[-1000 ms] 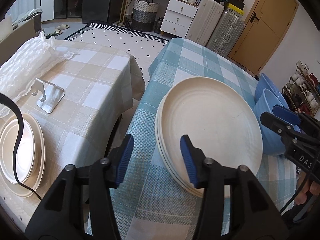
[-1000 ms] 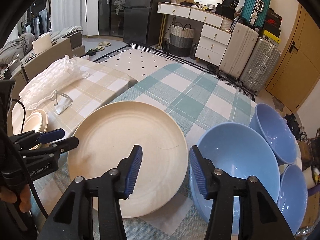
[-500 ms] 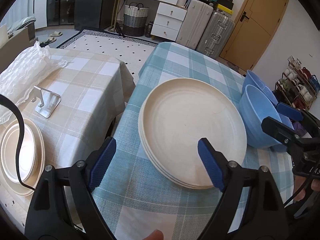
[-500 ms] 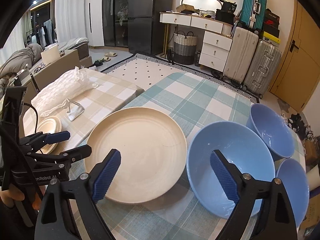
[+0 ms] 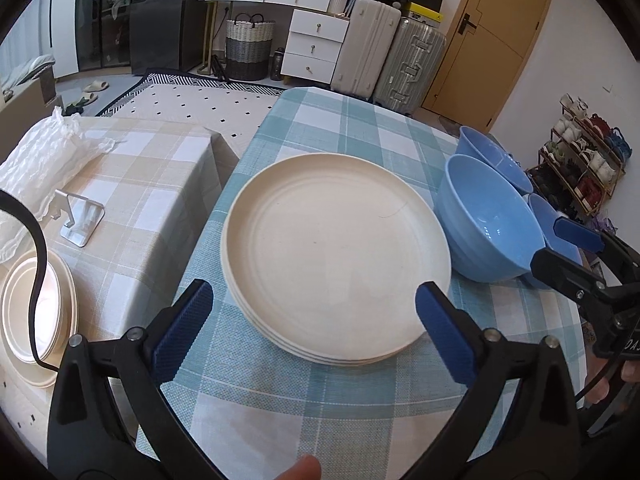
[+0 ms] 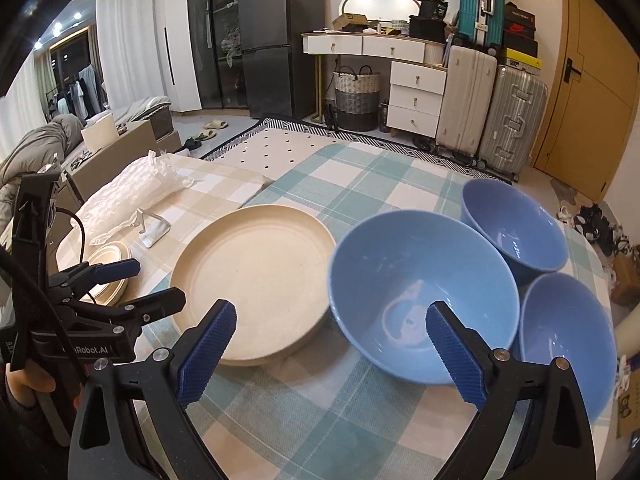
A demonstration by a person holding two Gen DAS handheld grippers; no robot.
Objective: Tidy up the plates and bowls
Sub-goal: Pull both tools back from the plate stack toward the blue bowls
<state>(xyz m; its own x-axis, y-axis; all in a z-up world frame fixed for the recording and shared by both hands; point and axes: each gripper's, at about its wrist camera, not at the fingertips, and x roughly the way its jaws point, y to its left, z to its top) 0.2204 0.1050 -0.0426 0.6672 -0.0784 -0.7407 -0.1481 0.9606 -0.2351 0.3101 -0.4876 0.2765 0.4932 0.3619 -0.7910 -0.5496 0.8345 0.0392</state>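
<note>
A stack of cream plates [image 5: 336,252] lies on the teal checked table [image 5: 360,408]; it also shows in the right wrist view [image 6: 256,276]. Three blue bowls stand to its right: a big near one [image 6: 420,292], a far one [image 6: 516,228] and one at the right edge [image 6: 568,340]. My left gripper [image 5: 314,328] is open and empty, its jaws wide apart over the near rim of the plates. My right gripper [image 6: 332,352] is open and empty, just before the near bowl. Each gripper shows in the other's view.
A beige checked table [image 5: 140,184] on the left carries smaller cream plates [image 5: 28,304], a metal stand [image 5: 80,220] and bubble wrap [image 5: 36,168]. A black cable [image 5: 38,264] crosses the small plates. Suitcases, drawers and a door stand behind.
Both grippers have opened from nearly shut to wide open and pulled back and up from the dishes. The dishes have not moved.
</note>
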